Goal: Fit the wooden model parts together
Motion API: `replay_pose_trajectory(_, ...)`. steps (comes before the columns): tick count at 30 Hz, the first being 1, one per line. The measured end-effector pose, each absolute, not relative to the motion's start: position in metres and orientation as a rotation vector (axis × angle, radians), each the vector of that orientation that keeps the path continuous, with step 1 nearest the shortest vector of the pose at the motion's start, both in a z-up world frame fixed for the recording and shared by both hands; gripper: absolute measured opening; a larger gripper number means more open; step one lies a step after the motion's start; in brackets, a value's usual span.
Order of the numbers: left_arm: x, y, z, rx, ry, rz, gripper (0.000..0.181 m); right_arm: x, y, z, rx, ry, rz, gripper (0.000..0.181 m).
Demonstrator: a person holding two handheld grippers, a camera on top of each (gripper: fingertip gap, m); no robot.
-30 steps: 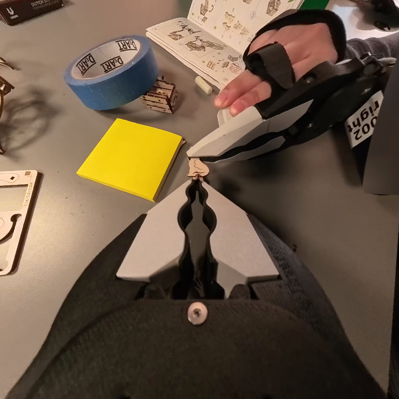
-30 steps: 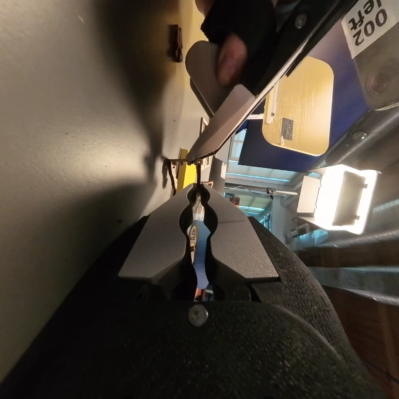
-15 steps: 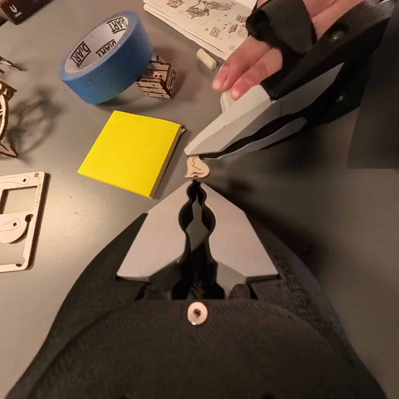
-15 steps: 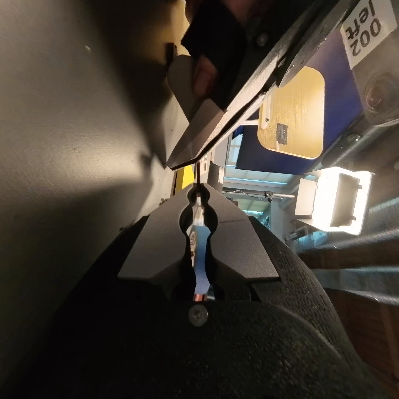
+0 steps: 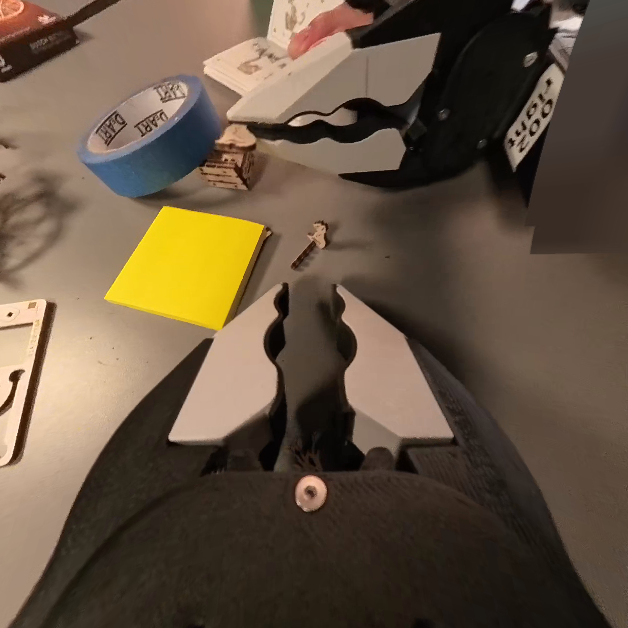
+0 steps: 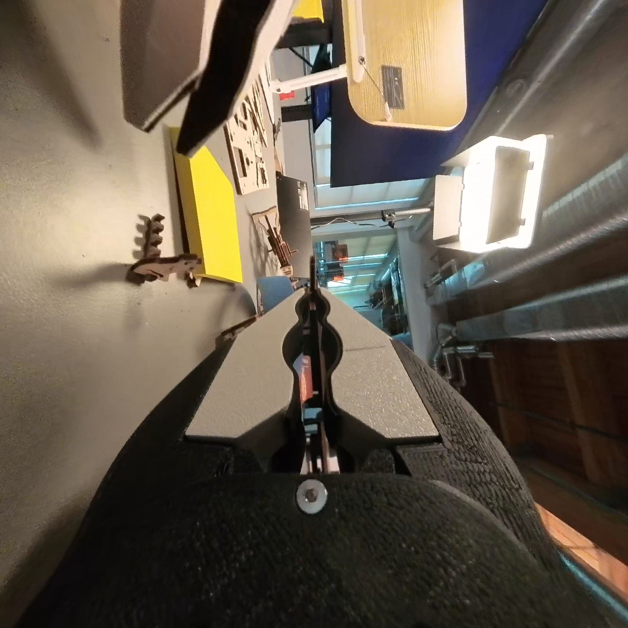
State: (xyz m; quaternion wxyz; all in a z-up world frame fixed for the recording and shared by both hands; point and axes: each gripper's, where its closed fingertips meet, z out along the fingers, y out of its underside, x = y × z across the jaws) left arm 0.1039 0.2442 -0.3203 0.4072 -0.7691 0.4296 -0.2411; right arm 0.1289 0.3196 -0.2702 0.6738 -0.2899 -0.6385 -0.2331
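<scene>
Spreading across both views, the grey tabletop [image 5: 441, 339] is shown carrying every loose item. The left claw [image 5: 310, 289] is seen in the foreground of the left wrist view, its two grey fingers parted with bare tabletop visible between them and nothing gripped. The right claw [image 5: 243, 124] is shown farther back, above a small wooden block assembly [image 5: 231, 166]; in its own view [image 6: 314, 294] the fingers are pressed together on a thin flat wooden piece [image 6: 312, 272], seen edge-on and projecting past the tips. A roll of blue tape [image 5: 149, 136] is placed just beside the block assembly. A yellow pad of sticky notes [image 5: 187, 265] lies in front of the tape, between it and the left claw. An open instruction booklet [image 5: 244, 68] is seen behind the right claw. A wooden parts sheet [image 5: 20, 373] with cut-outs lies at the left edge. A small joined wooden part [image 5: 311, 244] with a toothed stem lies flat just beside the pad, apart from both claws.
</scene>
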Motion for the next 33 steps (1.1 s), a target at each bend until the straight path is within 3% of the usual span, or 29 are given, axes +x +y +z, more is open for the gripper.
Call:
replay_pose_trajectory(5,0.113,0.246,-0.322,-1.927,1.147,-0.644,0.033,0.135,0.319,-0.271,-0.670,-1.433,-0.543,0.000)
replay_pose_trajectory(15,0.126,0.255,-0.333,-1.932,1.278,-0.583,0.034,0.151,0.322,-0.267,-0.719,-1.367,-0.635,0.000)
replay_pose_trajectory(23,0.119,0.267,-0.279,-1.723,1.086,-0.734,0.057,0.172,0.317,-0.265,-0.840,-1.285,-0.761,0.000)
replay_pose_trajectory(33,0.104,0.307,-0.256,-1.648,1.004,-0.797,0.059,0.196,0.319,-0.274,-1.021,-1.227,-0.894,0.000)
